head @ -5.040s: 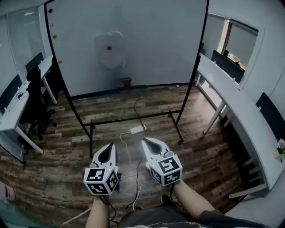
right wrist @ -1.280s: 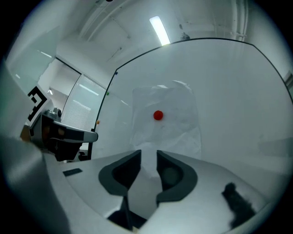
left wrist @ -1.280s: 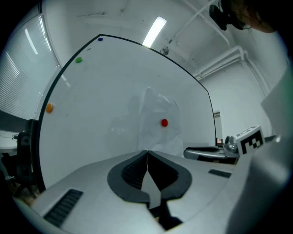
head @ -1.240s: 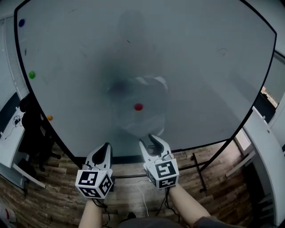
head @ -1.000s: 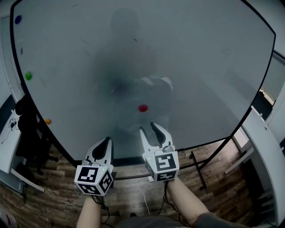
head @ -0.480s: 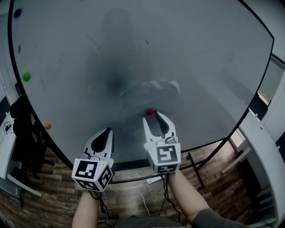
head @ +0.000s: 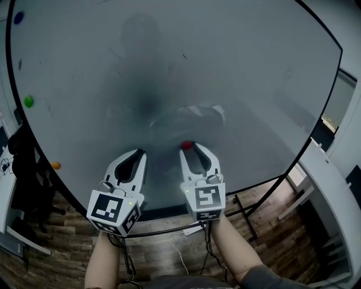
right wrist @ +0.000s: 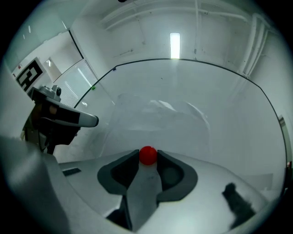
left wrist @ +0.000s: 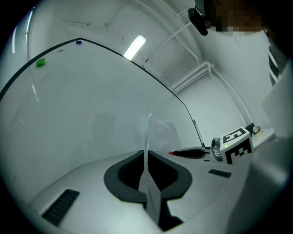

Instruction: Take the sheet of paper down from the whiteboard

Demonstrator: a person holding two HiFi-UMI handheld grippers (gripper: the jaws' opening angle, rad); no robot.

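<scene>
Two grippers point at the whiteboard (head: 254, 68). The right gripper (right wrist: 147, 161) has just been closing its jaws round the red magnet (right wrist: 147, 155) that pins the sheet of paper (head: 194, 119) to the board; both tips appear to touch the magnet. The left gripper (left wrist: 146, 155) is empty, jaws together, just left of the sheet's lower part

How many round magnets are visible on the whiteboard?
4. Blue magnet: top left corner. Green magnet: below it. Orange magnet: lower left edge. Red magnet: on the paper, near the middle. Others may be hidden.
</scene>
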